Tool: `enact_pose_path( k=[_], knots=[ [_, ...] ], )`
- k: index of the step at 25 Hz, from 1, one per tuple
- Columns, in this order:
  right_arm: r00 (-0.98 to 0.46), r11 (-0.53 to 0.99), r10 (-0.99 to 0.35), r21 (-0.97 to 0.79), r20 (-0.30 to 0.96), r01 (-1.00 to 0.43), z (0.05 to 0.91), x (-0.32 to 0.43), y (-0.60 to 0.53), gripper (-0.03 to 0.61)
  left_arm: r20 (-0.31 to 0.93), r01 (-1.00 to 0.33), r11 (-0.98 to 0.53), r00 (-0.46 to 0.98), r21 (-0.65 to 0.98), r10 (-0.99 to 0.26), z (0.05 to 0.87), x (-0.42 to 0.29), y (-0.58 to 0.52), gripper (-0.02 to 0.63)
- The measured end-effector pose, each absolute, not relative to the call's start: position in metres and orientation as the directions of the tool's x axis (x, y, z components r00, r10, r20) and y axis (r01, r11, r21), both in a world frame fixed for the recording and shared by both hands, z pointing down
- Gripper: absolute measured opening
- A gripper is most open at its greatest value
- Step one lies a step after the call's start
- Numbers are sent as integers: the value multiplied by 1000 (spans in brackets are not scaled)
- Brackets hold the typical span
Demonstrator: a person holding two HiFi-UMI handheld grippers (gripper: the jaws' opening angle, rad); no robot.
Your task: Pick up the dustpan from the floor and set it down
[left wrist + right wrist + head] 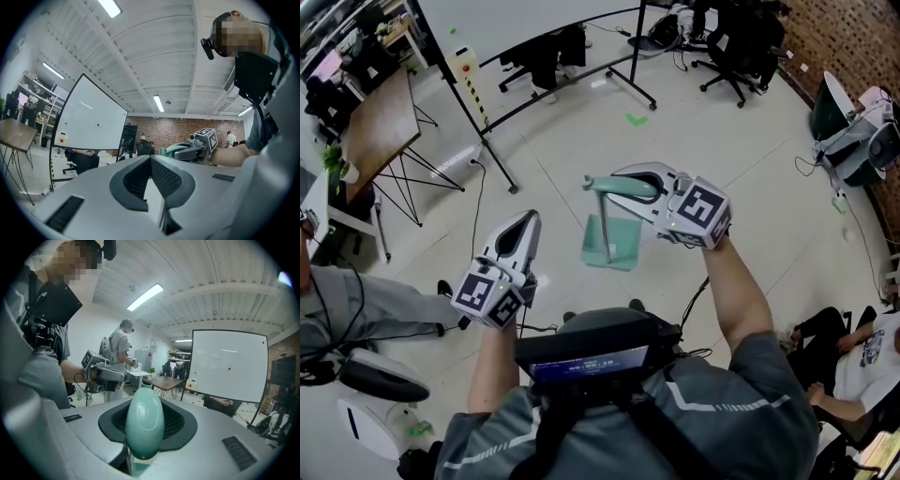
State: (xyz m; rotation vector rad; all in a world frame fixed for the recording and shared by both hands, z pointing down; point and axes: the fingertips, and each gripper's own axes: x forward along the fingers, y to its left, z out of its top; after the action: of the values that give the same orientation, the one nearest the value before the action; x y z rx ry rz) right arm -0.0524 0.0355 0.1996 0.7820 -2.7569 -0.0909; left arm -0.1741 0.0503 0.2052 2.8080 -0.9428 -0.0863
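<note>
Pale floor (750, 178) fills most of the head view. Whiteboard (525, 19) on a black wheeled stand is at the top, used as the anchor. Brick wall (844, 37) is well to the right of the whiteboard. Wooden table (380, 127) on thin black legs stands left of the whiteboard, near it. Black office chairs (731, 47) are right of the whiteboard, past the end of its stand. A seated person (853, 361) is well apart from the whiteboard, low right.

The wearer, in a grey shirt, faces the whiteboard with both arms out. Dustpan (614, 246) is teal and long-handled, on the wearer's side of the whiteboard, nearer the stand's right foot than its left. A thin stick runs from the square pan up to a rounded teal grip.

Right gripper (623, 185) is clamped on that grip. The right gripper view shows the grip's rounded end squeezed between both dark pads, with the whiteboard behind at right. The pan sits under the gripper; can't tell if it touches the floor.

Left gripper (528, 223) is also on the wearer's side of the whiteboard, just past the stand's left foot. Its jaws are together with nothing between them, and the left gripper view shows the pads meeting at the tip.

Green tape mark (636, 119) is on the floor just in front of the whiteboard stand's right foot
</note>
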Motion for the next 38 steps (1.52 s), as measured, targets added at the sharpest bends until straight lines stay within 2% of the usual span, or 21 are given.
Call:
enact_pose_path(
  k=[8,14,21,28,32,38],
  knots=[
    [-812,852,-523,116,258,-511,219,-76,5,124,-4,-563,-793,815,232,-580,231,-204,35,25],
    [-837,871,-491,96,241,-483,227,-94,-62,123,-37,-562,-773,802,294,-597,227,-217,-26,25],
    [-880,914,-404,145,251,-378,232,-79,-170,121,-23,-667,-693,716,272,-698,218,-182,-144,25],
    [-935,964,-250,158,250,-216,236,-53,-283,117,19,-794,-548,572,262,-820,227,-149,-261,25],
    [-936,962,-248,182,252,-206,236,-57,-346,117,37,-826,-476,509,302,-860,235,-157,-312,25],
    [-927,956,-274,177,257,-234,240,-57,-399,115,51,-802,-520,557,295,-829,244,-161,-351,25]
  ],
)
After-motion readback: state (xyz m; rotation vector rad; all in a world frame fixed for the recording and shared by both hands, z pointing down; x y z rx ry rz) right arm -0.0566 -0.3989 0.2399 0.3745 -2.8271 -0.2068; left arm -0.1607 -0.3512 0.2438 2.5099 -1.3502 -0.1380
